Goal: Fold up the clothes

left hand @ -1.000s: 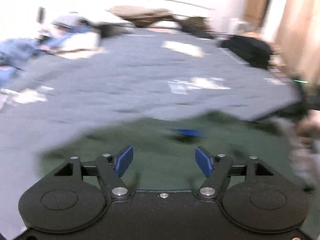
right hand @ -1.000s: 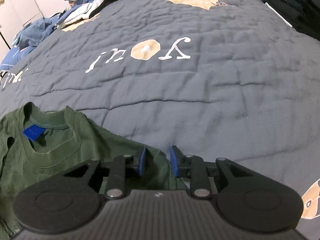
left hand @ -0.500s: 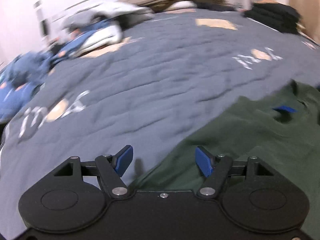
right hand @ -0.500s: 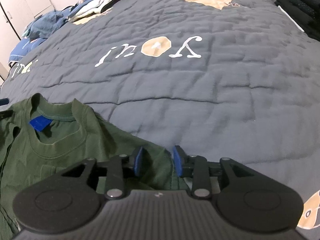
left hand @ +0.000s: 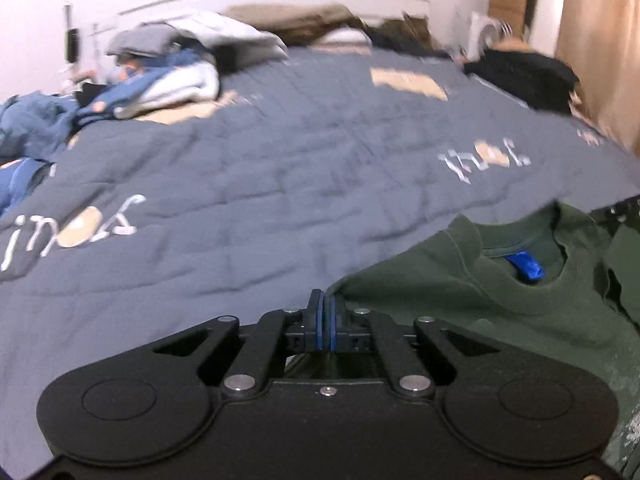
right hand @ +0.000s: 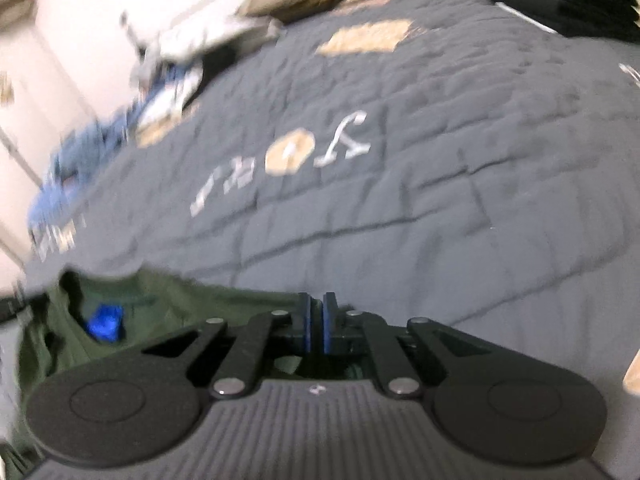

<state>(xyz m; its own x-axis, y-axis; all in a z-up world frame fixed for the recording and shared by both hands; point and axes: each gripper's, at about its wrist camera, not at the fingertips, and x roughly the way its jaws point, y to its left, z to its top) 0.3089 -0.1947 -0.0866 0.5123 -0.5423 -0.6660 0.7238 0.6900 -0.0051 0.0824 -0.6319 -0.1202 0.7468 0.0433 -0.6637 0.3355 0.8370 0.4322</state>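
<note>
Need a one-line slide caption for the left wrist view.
Left gripper shut on the shoulder edge of a dark green T-shirt lying on a grey quilt.

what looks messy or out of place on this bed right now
Loose clothes are heaped unfolded at the far left of the grey quilted bedspread: a crumpled blue and white pile. The dark green t-shirt lies rumpled at its right side. Nothing looks spilled or damaged.
</note>
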